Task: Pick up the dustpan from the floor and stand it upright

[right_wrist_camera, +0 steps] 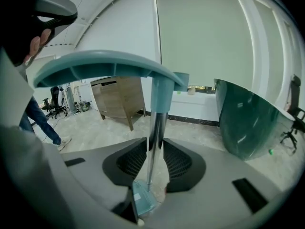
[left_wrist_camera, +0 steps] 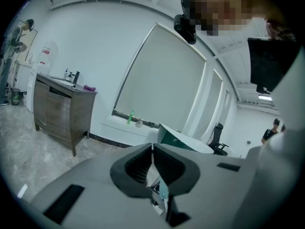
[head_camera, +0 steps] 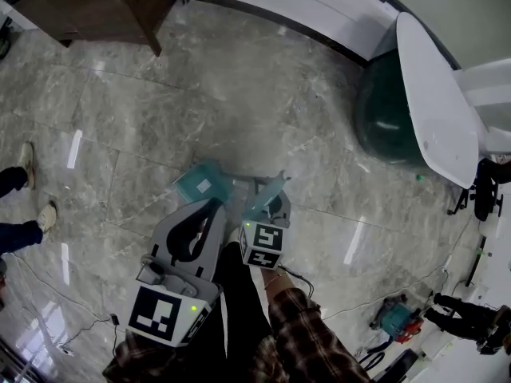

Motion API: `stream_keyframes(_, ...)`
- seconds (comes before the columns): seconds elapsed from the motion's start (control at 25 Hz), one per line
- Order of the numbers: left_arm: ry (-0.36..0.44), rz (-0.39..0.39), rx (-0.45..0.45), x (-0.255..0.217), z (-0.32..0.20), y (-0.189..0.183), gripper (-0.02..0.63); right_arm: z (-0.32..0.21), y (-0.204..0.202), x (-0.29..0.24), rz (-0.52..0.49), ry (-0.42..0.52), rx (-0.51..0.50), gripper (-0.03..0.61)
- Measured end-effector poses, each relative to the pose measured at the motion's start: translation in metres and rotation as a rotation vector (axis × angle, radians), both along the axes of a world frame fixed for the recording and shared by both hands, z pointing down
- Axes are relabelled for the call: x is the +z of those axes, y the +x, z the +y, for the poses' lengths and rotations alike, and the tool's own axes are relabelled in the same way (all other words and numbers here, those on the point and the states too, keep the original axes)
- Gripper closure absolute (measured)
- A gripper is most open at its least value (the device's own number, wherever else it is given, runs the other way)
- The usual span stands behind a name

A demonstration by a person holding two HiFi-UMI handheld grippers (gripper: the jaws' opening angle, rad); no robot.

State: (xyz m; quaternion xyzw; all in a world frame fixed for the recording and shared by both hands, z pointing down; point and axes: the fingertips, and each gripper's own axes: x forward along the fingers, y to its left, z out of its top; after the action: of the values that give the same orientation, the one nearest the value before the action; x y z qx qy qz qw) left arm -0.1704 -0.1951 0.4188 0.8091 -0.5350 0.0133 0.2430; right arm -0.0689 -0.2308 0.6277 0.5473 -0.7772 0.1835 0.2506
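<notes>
— Where is the dustpan (head_camera: 201,183) sitting now?
— I'm holding it in my right claw (right_wrist_camera: 155,142): the jaws are standing partly apart, pressing on its pole (right_wrist_camera: 156,120) from both sides, with the handle (right_wrist_camera: 109,63) up top and the pan (right_wrist_camera: 143,199) down by the floor (head_camera: 160,110). I can't tell whether the pan is touching it
— And the left claw (left_wrist_camera: 152,147)?
— It's hovering just left of the pole, jaws together, gripping nothing
— What's worrying you?
— The pole is looking thin and smooth. If my grip is loosening, it's slipping or twisting, the pan is swinging round, and the dustpan is toppling
</notes>
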Motion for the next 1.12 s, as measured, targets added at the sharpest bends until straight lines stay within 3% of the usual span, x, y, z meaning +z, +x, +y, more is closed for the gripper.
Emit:
stream_keyframes(0.52,0.022,-0.016,0.009,-0.016,0.009,0.02,0.592,0.038,0.003,0.001,-0.007,-0.04,-0.062,0.48)
stream_keyframes(0.76,0.035,-0.029,0.004,-0.038,0.018,0.026,0.592,0.076,0.014,0.003,-0.008,-0.127,-0.093,0.48)
stream_keyframes(0.92,0.057,-0.039,0.009,-0.07,0.021,0.029,0.591,0.082,0.027,-0.041,-0.047,-0.103,-0.066,0.48)
stream_keyframes(1.12,0.091,-0.054,0.038,-0.121,0.03,0.042,0.591,0.071,0.047,-0.138,-0.078,0.0,-0.045,0.48)
